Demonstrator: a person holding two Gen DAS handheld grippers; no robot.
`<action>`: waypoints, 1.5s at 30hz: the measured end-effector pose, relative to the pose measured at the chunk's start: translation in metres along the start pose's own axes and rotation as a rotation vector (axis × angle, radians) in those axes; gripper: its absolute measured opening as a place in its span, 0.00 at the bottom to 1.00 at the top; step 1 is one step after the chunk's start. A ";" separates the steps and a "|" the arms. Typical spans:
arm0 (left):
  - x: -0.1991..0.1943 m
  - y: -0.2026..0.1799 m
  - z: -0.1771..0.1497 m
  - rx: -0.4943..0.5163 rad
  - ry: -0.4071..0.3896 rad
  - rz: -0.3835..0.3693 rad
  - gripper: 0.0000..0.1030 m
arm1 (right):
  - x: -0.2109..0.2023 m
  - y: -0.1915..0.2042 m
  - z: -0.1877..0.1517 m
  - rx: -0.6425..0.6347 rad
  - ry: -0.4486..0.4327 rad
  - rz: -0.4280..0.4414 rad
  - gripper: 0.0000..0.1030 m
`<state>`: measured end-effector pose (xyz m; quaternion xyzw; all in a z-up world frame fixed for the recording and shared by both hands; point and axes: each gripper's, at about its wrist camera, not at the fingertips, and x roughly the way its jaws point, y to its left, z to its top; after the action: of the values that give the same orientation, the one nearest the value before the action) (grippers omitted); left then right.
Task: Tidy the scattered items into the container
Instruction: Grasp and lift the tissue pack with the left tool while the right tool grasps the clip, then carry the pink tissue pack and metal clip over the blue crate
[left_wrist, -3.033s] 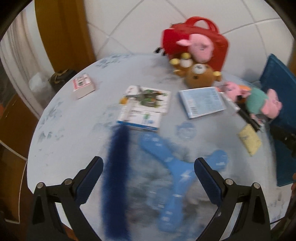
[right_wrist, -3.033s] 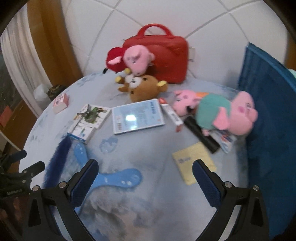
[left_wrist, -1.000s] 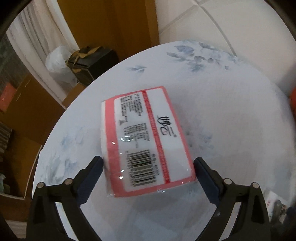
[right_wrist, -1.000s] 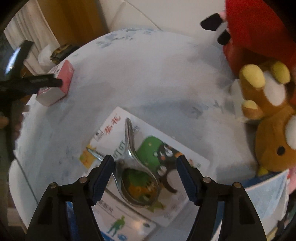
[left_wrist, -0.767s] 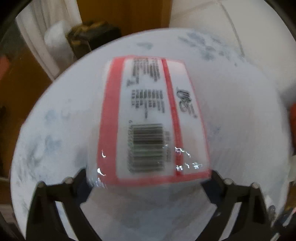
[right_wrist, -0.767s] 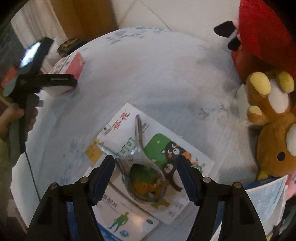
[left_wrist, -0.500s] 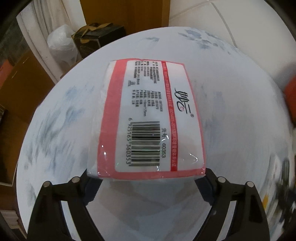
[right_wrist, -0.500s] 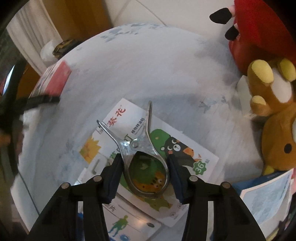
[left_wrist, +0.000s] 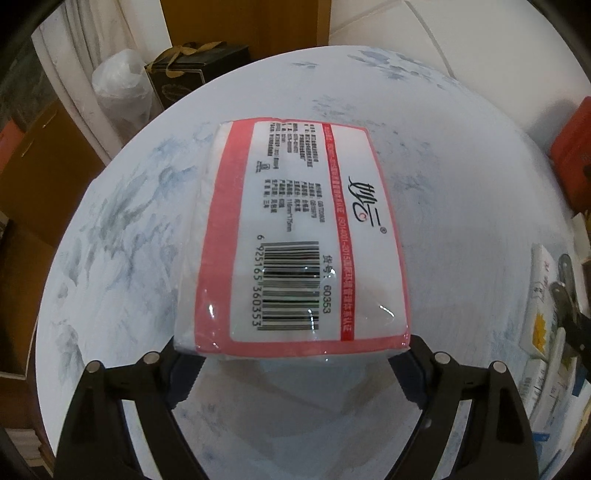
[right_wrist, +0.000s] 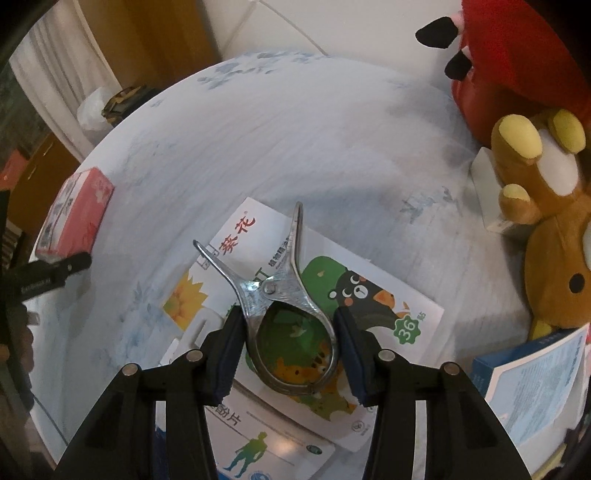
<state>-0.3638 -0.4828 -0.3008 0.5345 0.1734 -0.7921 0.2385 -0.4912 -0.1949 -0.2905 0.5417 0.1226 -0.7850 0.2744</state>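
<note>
My left gripper (left_wrist: 291, 363) squeezed the near end of a soft, light tissue pack (left_wrist: 295, 236) above the table (left_wrist: 461, 177), while my right gripper (right_wrist: 290, 354) pinched a stiff, slippery metal clip (right_wrist: 284, 306) by its loop over a flat box (right_wrist: 388, 306).

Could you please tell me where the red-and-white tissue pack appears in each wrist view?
Left wrist: tissue pack fills the centre, between the left gripper fingers.
Right wrist: tissue pack sits at the far left, near the table edge.
Shared landmark: the metal clip, at the left view's right edge.
</note>
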 end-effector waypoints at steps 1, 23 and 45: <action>-0.002 -0.001 -0.001 0.000 0.000 -0.008 0.85 | -0.002 -0.002 -0.001 0.002 -0.001 -0.005 0.46; -0.181 -0.057 -0.078 0.172 -0.216 -0.174 0.85 | -0.166 0.030 -0.049 0.049 -0.253 -0.063 0.44; -0.301 -0.188 -0.207 0.388 -0.285 -0.289 0.85 | -0.327 -0.012 -0.192 0.072 -0.433 -0.155 0.44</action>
<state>-0.2165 -0.1601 -0.0932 0.4230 0.0577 -0.9035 0.0383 -0.2620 0.0063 -0.0655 0.3591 0.0740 -0.9055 0.2135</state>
